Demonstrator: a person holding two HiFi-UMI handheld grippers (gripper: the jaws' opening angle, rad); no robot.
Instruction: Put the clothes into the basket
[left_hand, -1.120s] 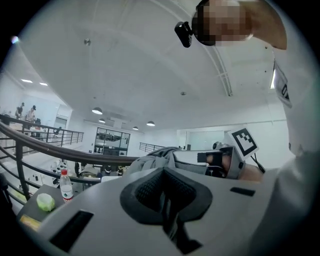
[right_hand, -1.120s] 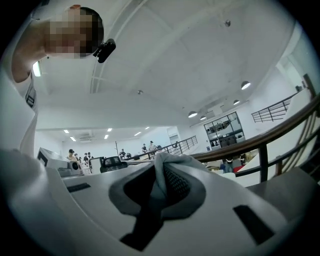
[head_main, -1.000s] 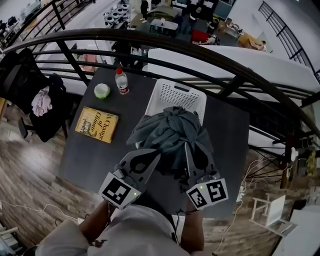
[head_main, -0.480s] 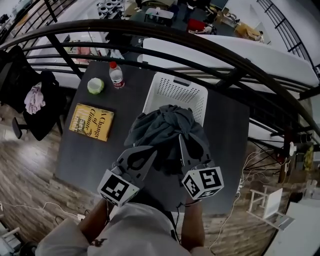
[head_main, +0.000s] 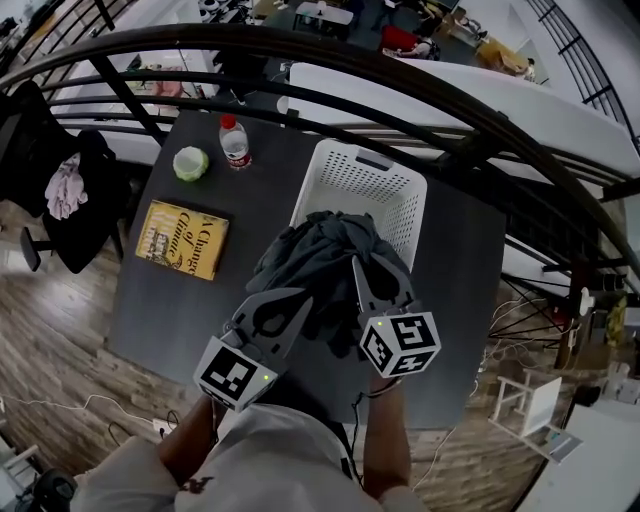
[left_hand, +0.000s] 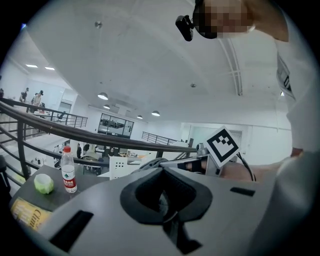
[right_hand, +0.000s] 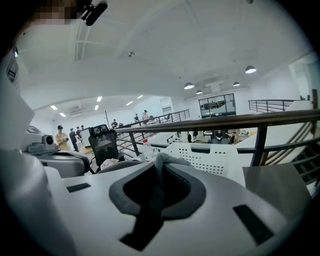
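The grey clothes (head_main: 322, 255) form one crumpled bundle of deep folds and twisted ridges. In the head view the bundle overlaps the near end of the white perforated basket (head_main: 362, 170), which stands on the dark desk (head_main: 190, 310). The left claw (head_main: 300, 300) and the right claw (head_main: 362, 268) are each pinched narrow on the fabric at the bundle's lower sides. A fold pokes up between the right claw's jaws.

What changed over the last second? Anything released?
The left gripper and right gripper lowered the bundle of grey clothes toward the white perforated plastic basket, the right more. Nothing released: both jaws stay shut on it. Yellow book, clear plastic bottle unmoved.
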